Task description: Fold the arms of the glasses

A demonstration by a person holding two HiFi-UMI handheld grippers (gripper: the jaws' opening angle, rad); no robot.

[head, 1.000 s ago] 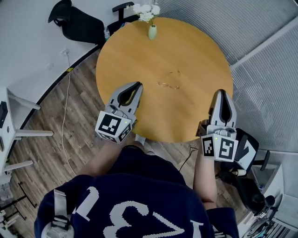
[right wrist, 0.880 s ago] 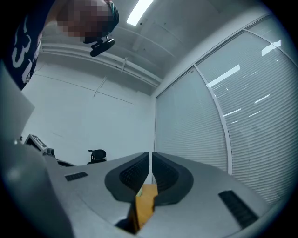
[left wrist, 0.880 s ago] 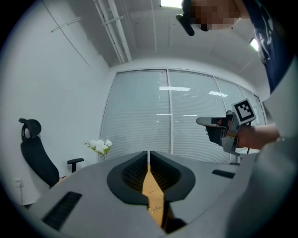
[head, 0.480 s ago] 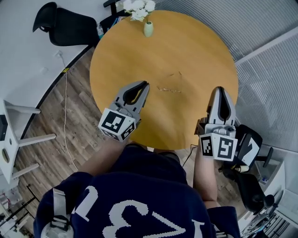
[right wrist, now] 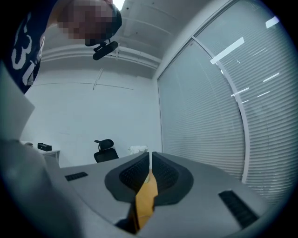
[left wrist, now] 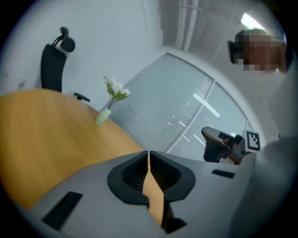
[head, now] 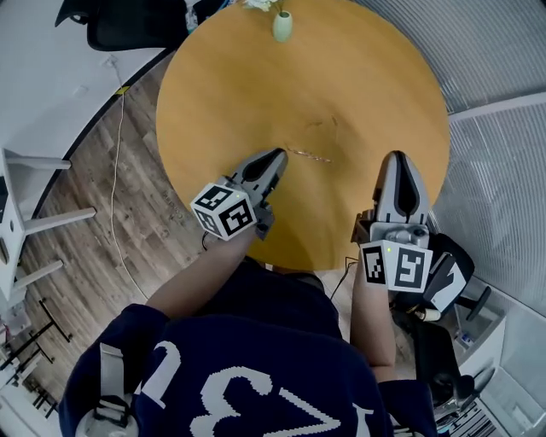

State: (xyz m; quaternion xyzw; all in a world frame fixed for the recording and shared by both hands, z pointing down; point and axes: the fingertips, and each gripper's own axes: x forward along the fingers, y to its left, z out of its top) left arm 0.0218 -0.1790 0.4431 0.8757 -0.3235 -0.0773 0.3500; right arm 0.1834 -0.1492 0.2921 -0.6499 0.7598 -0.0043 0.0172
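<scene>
Left gripper [head: 275,159] and right gripper [head: 395,159] are held pressed together, empty. On the round table [head: 256,77] the glasses [head: 309,154] are seen at three o'clock from the left gripper; they could be shoved away by closed jaws.

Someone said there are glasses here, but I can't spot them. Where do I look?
Start at the round wooden table. Near its middle, close by the tip of the left gripper, lie the glasses. They are a thin, almost see-through wire outline flat on the wood, unlike the pale green vase upright at the far edge.
</scene>
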